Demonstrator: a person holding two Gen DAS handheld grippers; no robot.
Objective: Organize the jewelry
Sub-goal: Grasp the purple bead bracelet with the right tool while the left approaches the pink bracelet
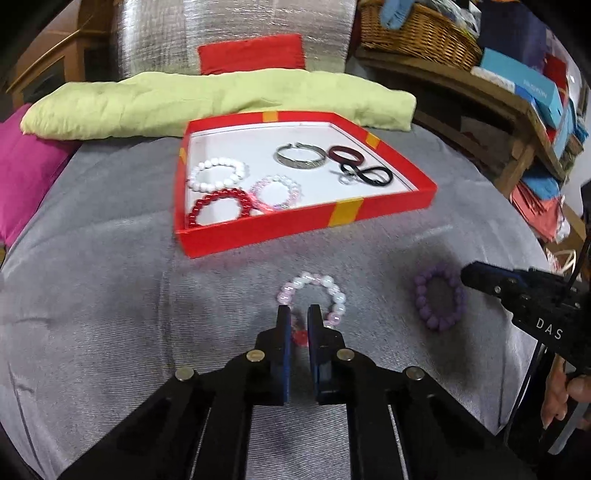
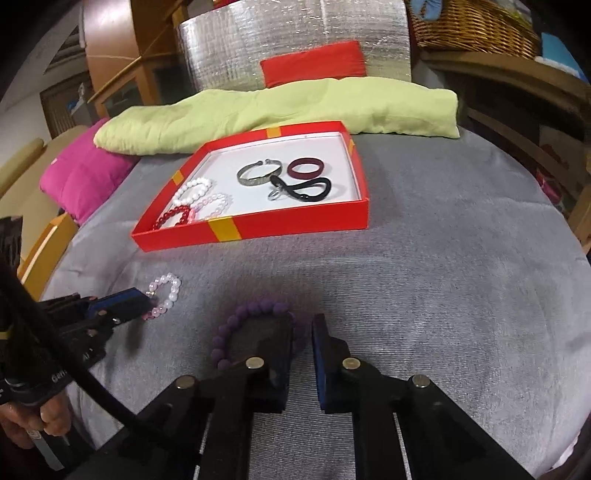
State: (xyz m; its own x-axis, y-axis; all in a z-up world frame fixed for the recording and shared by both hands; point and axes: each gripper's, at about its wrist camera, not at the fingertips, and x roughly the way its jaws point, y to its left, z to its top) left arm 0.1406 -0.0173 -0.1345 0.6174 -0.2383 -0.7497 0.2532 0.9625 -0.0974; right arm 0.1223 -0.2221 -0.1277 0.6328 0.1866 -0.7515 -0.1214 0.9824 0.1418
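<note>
A red tray (image 1: 303,225) (image 2: 255,227) on the grey cloth holds several bracelets: white beads (image 1: 218,173), red beads (image 1: 218,206), pink beads (image 1: 275,192), a silver cuff (image 1: 301,157), a maroon band (image 1: 345,155) and a black band (image 1: 369,175). A white-and-pink bead bracelet (image 1: 321,291) (image 2: 166,291) lies on the cloth. My left gripper (image 1: 298,314) (image 2: 147,299) is nearly closed around its near edge. A purple bead bracelet (image 1: 439,301) (image 2: 255,314) lies to the right. My right gripper (image 2: 303,325) straddles its right side, slightly open.
A green pillow (image 1: 207,99) and a pink cushion (image 1: 26,166) lie behind and left of the tray. A silver padded backrest (image 1: 229,33) stands behind. Wooden shelves with a wicker basket (image 1: 417,33) and boxes are at the right.
</note>
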